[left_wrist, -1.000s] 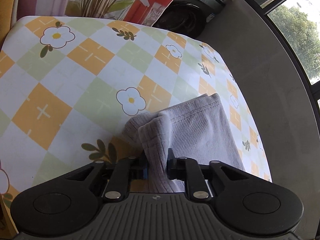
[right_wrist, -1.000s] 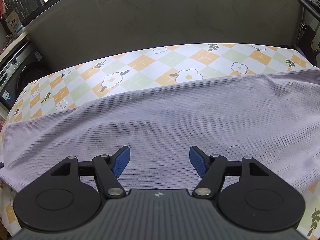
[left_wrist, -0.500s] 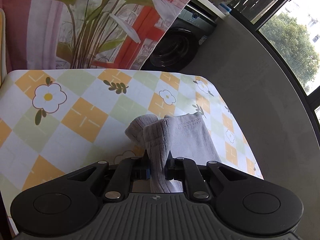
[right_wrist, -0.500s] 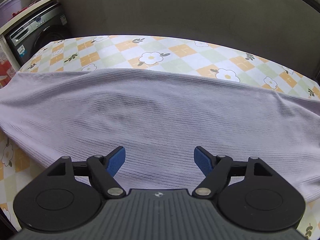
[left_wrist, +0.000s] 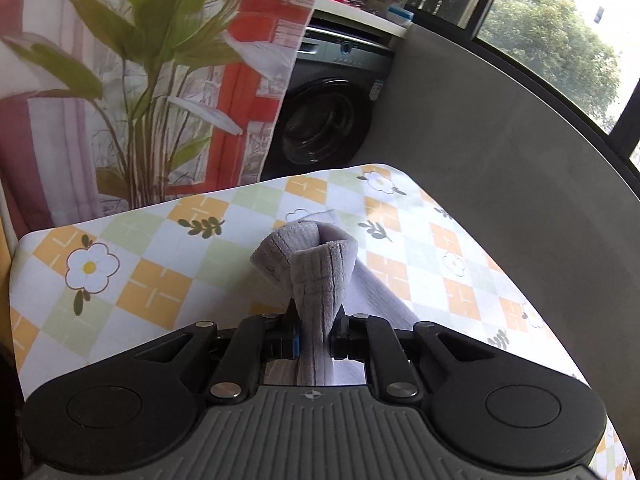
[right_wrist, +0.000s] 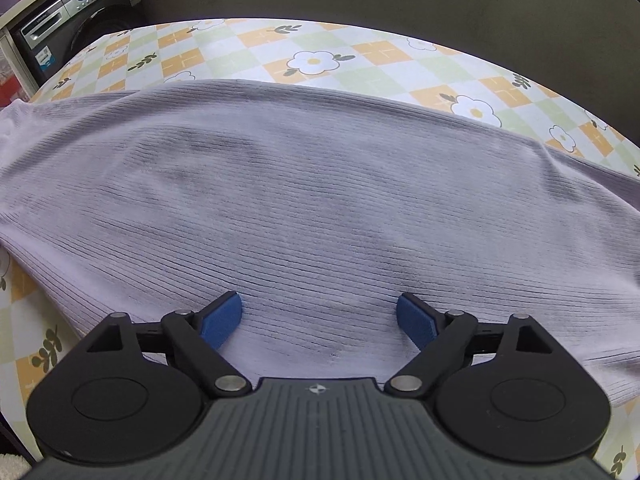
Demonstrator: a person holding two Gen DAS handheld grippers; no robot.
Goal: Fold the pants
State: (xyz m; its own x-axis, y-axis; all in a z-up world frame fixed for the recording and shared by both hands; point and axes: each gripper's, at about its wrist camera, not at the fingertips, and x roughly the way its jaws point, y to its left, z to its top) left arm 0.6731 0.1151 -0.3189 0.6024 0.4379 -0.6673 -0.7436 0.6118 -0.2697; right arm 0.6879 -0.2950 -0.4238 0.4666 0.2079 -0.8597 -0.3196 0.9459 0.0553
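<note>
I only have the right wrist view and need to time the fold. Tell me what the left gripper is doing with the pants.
Observer: The left gripper is shut on a bunched end of the lilac pants.
Operator: Say whether that end lies flat.
Observer: No, it stands up out of the jaws, clear of the checked tablecloth.
Operator: Report what is behind the table on that side.
Observer: A leaf-print curtain, with a washing machine to its right.

Both wrist views look steeply down, close over the table (left_wrist: 192, 264); both apparently share the pants (right_wrist: 320, 200)
</note>
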